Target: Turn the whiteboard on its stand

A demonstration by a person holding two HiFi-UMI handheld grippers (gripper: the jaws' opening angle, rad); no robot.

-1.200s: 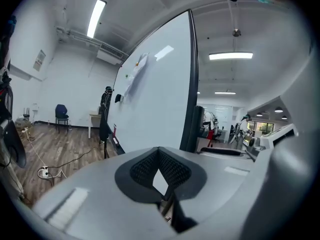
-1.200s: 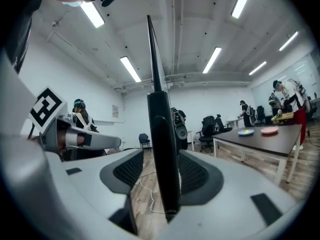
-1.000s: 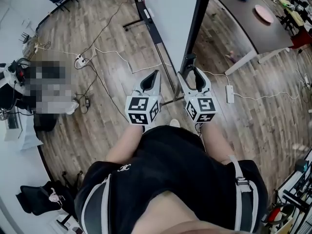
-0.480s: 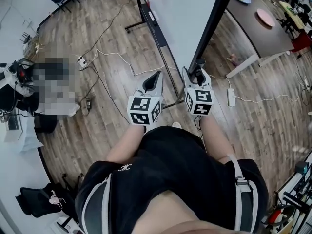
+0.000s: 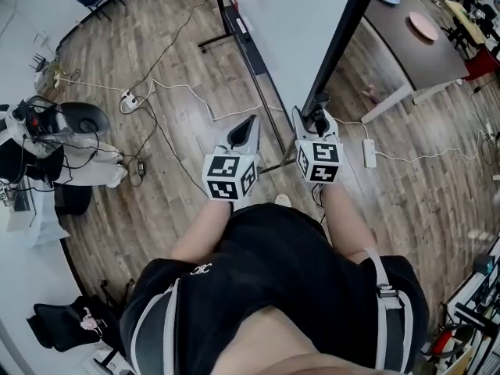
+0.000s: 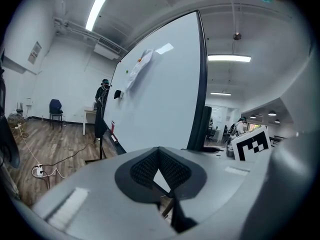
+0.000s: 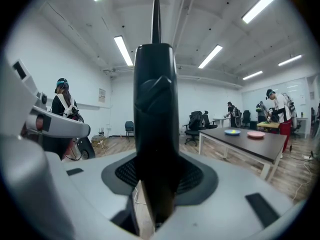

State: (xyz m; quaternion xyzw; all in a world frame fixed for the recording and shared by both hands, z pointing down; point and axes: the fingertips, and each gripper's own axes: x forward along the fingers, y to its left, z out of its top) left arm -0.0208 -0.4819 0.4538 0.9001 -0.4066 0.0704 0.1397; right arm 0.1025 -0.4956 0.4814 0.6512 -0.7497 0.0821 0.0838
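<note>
One second on, head view: brought right gripper (image 5: 314, 116) onto the whiteboard (image 5: 297, 22) at 12 o'clock, closing jaws on its black edge; probably ready to turn. Left gripper view: holding left gripper (image 6: 159, 151) clenched, empty, before a glossy white panel. Right gripper view: grasping that dark upright edge.

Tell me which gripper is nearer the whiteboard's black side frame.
Right. The right gripper has the black side frame between its jaws, which have just been closing onto it. The left gripper, shut and empty, sits apart beside it, touching nothing.
</note>
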